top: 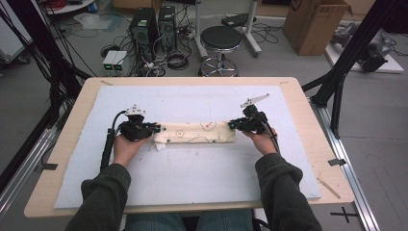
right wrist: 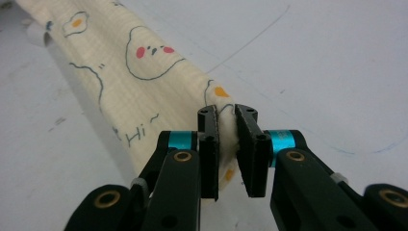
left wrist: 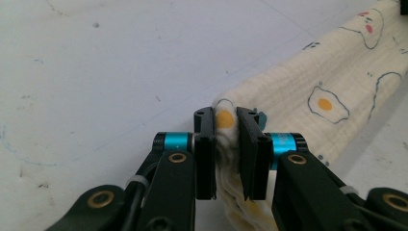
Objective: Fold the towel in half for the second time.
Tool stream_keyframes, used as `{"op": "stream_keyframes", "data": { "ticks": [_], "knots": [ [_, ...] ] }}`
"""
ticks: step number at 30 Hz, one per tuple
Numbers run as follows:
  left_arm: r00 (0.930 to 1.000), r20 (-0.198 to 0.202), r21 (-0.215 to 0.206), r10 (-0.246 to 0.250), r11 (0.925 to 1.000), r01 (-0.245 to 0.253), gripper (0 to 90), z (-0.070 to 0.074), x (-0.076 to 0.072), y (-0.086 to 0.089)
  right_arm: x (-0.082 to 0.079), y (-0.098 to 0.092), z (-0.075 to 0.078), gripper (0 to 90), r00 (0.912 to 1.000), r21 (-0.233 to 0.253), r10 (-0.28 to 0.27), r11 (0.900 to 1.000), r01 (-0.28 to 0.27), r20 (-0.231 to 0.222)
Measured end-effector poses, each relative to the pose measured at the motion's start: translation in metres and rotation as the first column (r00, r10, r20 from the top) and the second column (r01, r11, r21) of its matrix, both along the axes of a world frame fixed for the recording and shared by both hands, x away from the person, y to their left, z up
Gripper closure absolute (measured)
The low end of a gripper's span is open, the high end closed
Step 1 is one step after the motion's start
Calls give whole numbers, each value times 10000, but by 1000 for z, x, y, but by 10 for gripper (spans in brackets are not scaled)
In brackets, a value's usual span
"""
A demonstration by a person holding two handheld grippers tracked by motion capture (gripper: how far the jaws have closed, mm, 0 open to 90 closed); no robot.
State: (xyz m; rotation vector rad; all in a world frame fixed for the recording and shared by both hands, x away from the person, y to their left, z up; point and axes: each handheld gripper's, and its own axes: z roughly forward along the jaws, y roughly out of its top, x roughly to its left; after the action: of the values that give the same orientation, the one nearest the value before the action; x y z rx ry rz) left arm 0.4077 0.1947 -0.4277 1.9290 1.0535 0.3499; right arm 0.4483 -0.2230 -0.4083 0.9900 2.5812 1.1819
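A cream cloth (top: 195, 133) printed with fried eggs and little faces lies folded into a long strip across the middle of the white mat (top: 192, 173). My left gripper (top: 153, 129) is shut on the strip's left end, where the bunched cloth (left wrist: 308, 91) sits pinched between the black jaws of the left gripper (left wrist: 226, 126). At the strip's right end my right gripper (top: 233, 124) is also shut on the fabric. In the right gripper view the cloth (right wrist: 130, 72) runs away to the upper left from the right gripper (right wrist: 226, 120).
The mat covers most of a wooden table (top: 308, 110). Behind the table stand a black stool (top: 220, 41), computer towers (top: 144, 29) with tangled cables and a cardboard box (top: 312, 24). A black frame leg (top: 346, 62) rises at the right.
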Motion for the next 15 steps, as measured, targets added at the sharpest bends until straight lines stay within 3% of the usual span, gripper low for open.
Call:
{"op": "stream_keyframes", "data": {
  "ticks": [5, 11, 15],
  "knots": [
    [9992, 71, -102, 390, 9992, -389, 774, -8, 5, -5, 8, -1, -10, 800, 9994, -143, -307, 9994, 305, -165],
    [9993, -55, 103, 374, 9993, -373, 712, -14, 9, -3, 12, -1, -15, 787, 9980, -117, -488, 9988, 484, -396],
    [9993, -1, 151, 386, 9991, -386, 614, -10, 7, 1, 12, -4, -16, 663, 9972, 150, -600, 9980, 608, -457]
  ]
}}
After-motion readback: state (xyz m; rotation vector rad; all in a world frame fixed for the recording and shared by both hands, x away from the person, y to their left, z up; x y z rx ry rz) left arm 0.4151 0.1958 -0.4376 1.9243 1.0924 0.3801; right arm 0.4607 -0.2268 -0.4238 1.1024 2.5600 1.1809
